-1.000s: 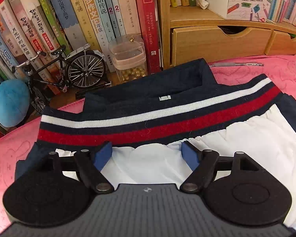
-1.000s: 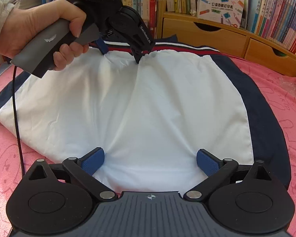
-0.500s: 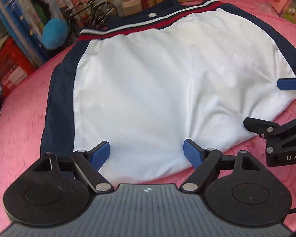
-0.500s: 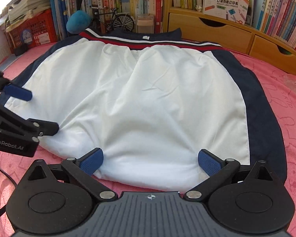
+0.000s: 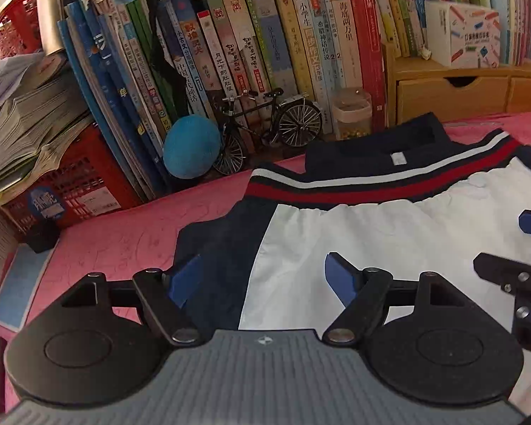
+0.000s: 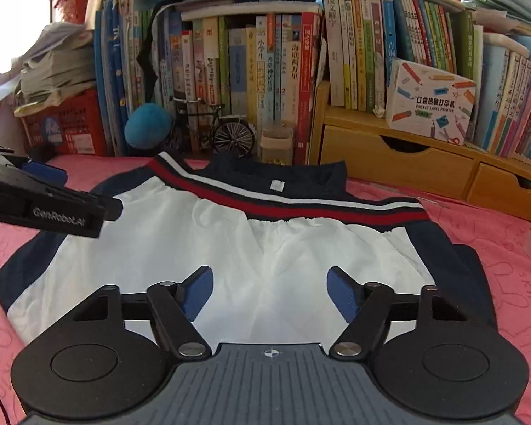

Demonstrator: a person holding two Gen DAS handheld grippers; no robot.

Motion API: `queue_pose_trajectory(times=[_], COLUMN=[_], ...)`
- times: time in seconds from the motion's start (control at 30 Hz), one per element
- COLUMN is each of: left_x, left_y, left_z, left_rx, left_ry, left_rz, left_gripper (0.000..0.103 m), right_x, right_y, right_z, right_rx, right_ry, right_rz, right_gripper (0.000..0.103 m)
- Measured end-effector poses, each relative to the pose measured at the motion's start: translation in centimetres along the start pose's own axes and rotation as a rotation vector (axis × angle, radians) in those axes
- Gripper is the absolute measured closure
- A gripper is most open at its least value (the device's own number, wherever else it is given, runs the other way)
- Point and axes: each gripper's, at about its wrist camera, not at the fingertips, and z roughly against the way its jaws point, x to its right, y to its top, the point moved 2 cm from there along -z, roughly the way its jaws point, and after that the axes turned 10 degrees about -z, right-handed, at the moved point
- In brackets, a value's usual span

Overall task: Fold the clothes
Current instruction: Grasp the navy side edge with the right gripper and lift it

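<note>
White shorts with navy side panels and a red-and-white striped waistband lie flat on the pink cloth, waistband toward the books. My left gripper hovers over the shorts' left side, spanning the seam between navy and white. Its jaws are closing but stand wide apart, with fabric below them and none pinched. My right gripper is over the white middle of the shorts near the hem. Its jaws are closing too, and the pads are still apart. Each gripper shows at the edge of the other's view.
A row of books stands behind the shorts, with a toy bicycle, a blue plush ball and a clear jar in front. A red crate sits at the left. Wooden drawers and a printer box stand at the right.
Both grippers have moved forward over the shorts toward the waistband. The left one has swung toward the navy left side. The right jaws have narrowed markedly.
</note>
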Motion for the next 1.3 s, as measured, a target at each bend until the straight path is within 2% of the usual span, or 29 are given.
queue_pose_trajectory(times=[0.03,0.1,0.17,0.27,0.3,0.33,0.37,0.4,0.43,0.47,0.57,0.67,0.8,0.87,0.93,1.0,1.17,1.3], left_x=[0.1,-1.0,-1.9,-1.6,-1.6,-1.6,-1.6,-1.3,-1.0,-0.7,2.3,5.9,9.2,10.1,10.0,10.0,10.3,9.7], left_y=[-0.7,-2.4,-3.7,-3.9,-3.6,-3.3,-3.0,-3.0,-3.0,-3.0,-2.9,-3.0,-3.6,-4.2,-4.3,-4.4,-4.7,-4.9], left_z=[-2.1,-2.8,-2.3,-1.5,-0.9,-0.4,0.6,2.1,3.7,5.2,9.4,11.3,9.5,7.6,6.9,6.5,6.4,6.0], left_rx=[-0.051,-0.032,-0.011,-0.003,-0.014,-0.026,-0.021,0.007,0.036,0.064,0.115,0.12,-0.025,-0.103,-0.092,-0.121,-0.121,-0.167], left_ry=[0.03,-0.021,-0.048,-0.039,-0.029,-0.018,-0.017,-0.042,-0.069,-0.096,-0.174,-0.227,-0.24,-0.215,-0.201,-0.216,-0.214,-0.243], left_rz=[-0.026,0.019,0.03,-0.023,-0.026,-0.029,-0.026,-0.019,-0.013,-0.006,-0.054,-0.085,-0.057,-0.061,-0.031,-0.025,-0.036,0.056], left_gripper=[0.025,0.019,0.016,0.016,0.017,0.02,0.027,0.029,0.029,0.029,0.027,0.024,0.024,0.02,0.011,0.002,0.0,0.0], right_x=[0.7,4.3,9.2,13.1,13.0,12.8,12.5,12.4,12.4,12.7,14.0,15.5,16.8,17.5,18.1,18.5,18.6,17.5], right_y=[0.6,0.9,0.1,0.5,0.7,1.0,1.3,1.2,0.9,0.1,-3.0,-7.2,-10.4,-10.9,-10.8,-10.5,-9.6,-10.1], right_z=[-1.6,-3.5,-3.9,-2.3,-1.0,0.4,1.7,3.4,5.1,6.4,9.5,11.7,12.8,12.5,11.5,10.3,7.9,8.3], right_rx=[-0.026,-0.045,-0.059,-0.089,-0.083,-0.071,-0.06,-0.031,0.008,0.011,-0.019,-0.081,-0.114,-0.098,-0.08,-0.05,0.033,-0.01], right_ry=[0.011,-0.025,-0.038,-0.003,-0.002,-0.004,-0.006,0.006,-0.001,-0.01,-0.04,-0.086,-0.118,-0.112,-0.097,-0.078,-0.02,0.083], right_rz=[-0.004,-0.031,-0.093,-0.202,-0.224,-0.242,-0.26,-0.298,-0.35,-0.409,-0.586,-0.758,-0.869,-0.908,-0.94,-0.968,-1.061,-1.128], right_gripper=[0.069,0.076,0.103,0.103,0.101,0.094,0.075,0.046,0.036,0.032,0.033,0.034,0.035,0.035,0.035,0.035,0.03,0.03])
